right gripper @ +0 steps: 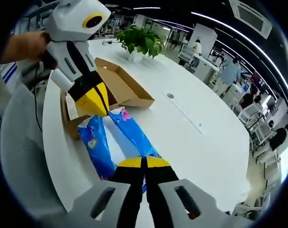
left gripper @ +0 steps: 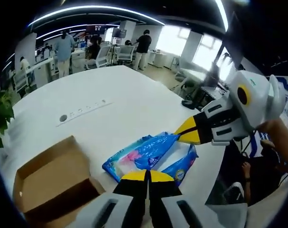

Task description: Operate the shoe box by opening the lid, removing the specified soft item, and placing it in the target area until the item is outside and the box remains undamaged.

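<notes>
The blue soft pack [left gripper: 144, 156] lies out on the white table [left gripper: 129, 95], just beside the open cardboard shoe box [left gripper: 53, 178] and near the table's curved edge. In the left gripper view, the left gripper [left gripper: 147, 176] has its yellow-tipped jaws pressed together over the near end of the pack, though whether they pinch the wrapper cannot be told. The right gripper [left gripper: 187, 133] comes in from the side, its jaws also together and the tip touching the pack's far corner — a grip there is not clear either.

In the right gripper view, the same pack [right gripper: 129, 130] stretches between the right gripper [right gripper: 144, 162] and the left gripper [right gripper: 97, 105], whose tip sits at the pack's box-side end. The shoe box [right gripper: 122, 85] stands with its lid folded back flat, beyond the pack. A potted plant [right gripper: 140, 42] stands past the box, well apart from it.

On the side of the pack away from the box, the table surface is bare and broad — only a flush socket strip [left gripper: 89, 108] and a round grommet [left gripper: 63, 118] sit in it. The table edge runs close by the pack on the person's side.
</notes>
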The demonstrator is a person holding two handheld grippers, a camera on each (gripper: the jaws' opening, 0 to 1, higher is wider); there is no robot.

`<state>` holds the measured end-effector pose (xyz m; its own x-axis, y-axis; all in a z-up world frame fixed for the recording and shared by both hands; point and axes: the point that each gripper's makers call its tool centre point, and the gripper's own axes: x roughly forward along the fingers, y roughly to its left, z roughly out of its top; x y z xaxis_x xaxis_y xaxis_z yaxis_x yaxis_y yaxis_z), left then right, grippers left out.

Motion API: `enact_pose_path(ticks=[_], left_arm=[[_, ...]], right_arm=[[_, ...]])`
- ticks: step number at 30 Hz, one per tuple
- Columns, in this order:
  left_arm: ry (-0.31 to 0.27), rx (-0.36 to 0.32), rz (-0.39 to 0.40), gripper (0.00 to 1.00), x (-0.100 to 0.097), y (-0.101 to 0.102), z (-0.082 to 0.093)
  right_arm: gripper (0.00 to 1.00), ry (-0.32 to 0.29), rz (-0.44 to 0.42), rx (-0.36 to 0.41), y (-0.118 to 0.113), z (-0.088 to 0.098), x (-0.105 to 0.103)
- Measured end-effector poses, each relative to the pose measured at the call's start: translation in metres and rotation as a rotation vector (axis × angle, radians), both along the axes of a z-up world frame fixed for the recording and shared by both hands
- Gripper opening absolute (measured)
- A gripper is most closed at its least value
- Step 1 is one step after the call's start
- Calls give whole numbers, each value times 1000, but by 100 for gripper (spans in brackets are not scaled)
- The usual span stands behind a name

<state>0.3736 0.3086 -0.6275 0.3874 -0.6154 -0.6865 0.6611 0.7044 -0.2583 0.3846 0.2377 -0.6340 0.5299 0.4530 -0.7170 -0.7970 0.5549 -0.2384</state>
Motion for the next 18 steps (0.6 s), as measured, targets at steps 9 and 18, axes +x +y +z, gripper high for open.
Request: enact_pose_path(ticks=[9, 18], left_arm=[[12, 3, -48, 0, 1, -25, -6], [17, 14, -95, 0, 7, -48, -11]], right_arm=[[0, 2, -12, -23, -23, -4, 6], [0, -6, -43, -38, -46, -7, 17]])
